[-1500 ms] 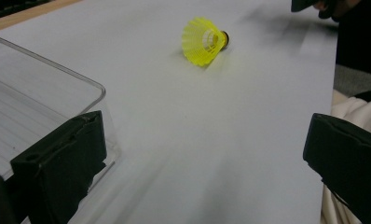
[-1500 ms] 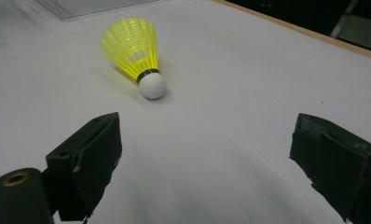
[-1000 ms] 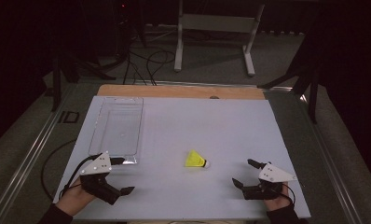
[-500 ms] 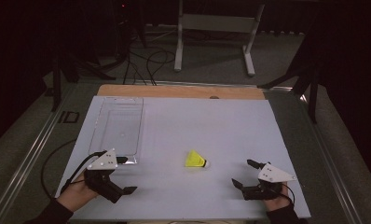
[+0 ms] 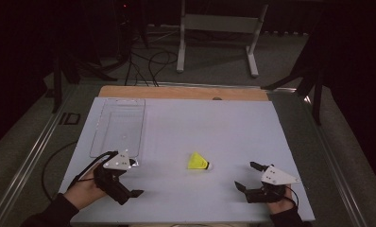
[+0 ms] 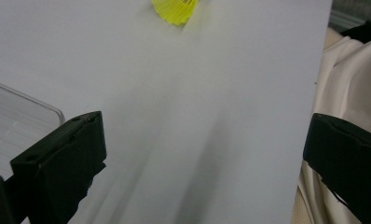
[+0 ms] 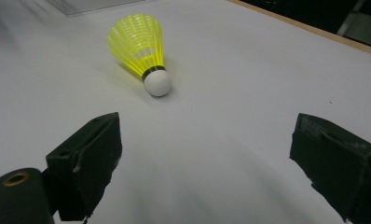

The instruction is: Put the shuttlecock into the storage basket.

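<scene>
Shuttlecock [image 5: 198, 162] is lying on its side near the front middle of the white table [image 5: 214, 123], yellow skirt pointing away from me and to the left, white cork tip toward my right side. Nothing's touching it.

Nearest to me: my left gripper [image 5: 135, 178] is at about 7 o'clock on the table, jaws spread wide, holding nothing. From the left gripper view the shuttlecock [image 6: 176, 9] sits up at 12 o'clock, well apart from the jaws, with only the mesh skirt peeking in at the top edge. My right gripper [image 5: 246, 176] is at about 5 o'clock on the table, also spread wide and empty. In the right gripper view the shuttlecock [image 7: 141, 51] is at roughly 11 o'clock, near but not between the jaws, cork end facing the camera.

So the shuttlecock's between the two grippers, a bit farther out than both.

Farther out, at 10 o'clock on the table, there's a clear plastic tray [image 5: 118, 125] lying flat, its near corner just beside my left gripper. Past the far edge, a white metal stand [image 5: 219, 28] sits on the floor.
</scene>
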Demonstrator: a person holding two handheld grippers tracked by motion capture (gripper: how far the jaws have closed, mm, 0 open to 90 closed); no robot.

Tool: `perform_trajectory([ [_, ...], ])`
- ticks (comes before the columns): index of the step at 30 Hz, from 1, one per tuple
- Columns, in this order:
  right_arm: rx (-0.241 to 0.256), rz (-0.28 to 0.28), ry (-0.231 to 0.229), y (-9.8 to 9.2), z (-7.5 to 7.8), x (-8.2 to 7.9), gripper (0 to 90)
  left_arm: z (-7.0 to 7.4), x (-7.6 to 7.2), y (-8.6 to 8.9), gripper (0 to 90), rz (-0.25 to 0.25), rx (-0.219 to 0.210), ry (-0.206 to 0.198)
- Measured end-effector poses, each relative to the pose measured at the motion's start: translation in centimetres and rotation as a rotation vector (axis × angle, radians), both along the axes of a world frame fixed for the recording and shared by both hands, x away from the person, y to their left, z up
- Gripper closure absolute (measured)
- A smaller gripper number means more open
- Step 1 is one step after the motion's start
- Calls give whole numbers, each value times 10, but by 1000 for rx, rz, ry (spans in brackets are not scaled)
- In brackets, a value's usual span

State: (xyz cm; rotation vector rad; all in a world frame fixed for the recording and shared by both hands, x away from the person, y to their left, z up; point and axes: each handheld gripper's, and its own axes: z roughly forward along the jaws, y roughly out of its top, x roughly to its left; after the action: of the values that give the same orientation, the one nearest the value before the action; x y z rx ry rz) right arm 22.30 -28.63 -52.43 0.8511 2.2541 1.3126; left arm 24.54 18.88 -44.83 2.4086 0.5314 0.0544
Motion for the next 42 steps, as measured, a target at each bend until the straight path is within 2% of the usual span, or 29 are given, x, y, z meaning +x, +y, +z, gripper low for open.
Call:
perform_trajectory([
  [2, -1, 0, 1, 0, 0, 0, 90, 2, 3, -3, 0, -24, -6, 23],
  [5, -3, 1, 1, 0, 0, 0, 90, 3, 5, -12, 0, -50, 59, 33],
  [8, -3, 3, 2, 0, 0, 0, 90, 5, 7, -20, 0, -94, 86, 59],
  [18, -2, 6, 3, 0, 0, 0, 90, 7, 17, -42, 0, -169, 158, 103],
  [23, -1, 8, 5, 1, 0, -1, 90, 5, 24, -53, 0, -205, 180, 132],
  [24, -2, 8, 3, 1, 0, -1, 90, 5, 25, -55, 0, -208, 187, 128],
  [33, 3, 12, 7, 1, 0, 0, 90, 5, 36, -75, 0, -246, 196, 133],
  [42, -1, 15, 8, 1, 0, -1, 90, 1, 44, -92, 1, -270, 186, 126],
])
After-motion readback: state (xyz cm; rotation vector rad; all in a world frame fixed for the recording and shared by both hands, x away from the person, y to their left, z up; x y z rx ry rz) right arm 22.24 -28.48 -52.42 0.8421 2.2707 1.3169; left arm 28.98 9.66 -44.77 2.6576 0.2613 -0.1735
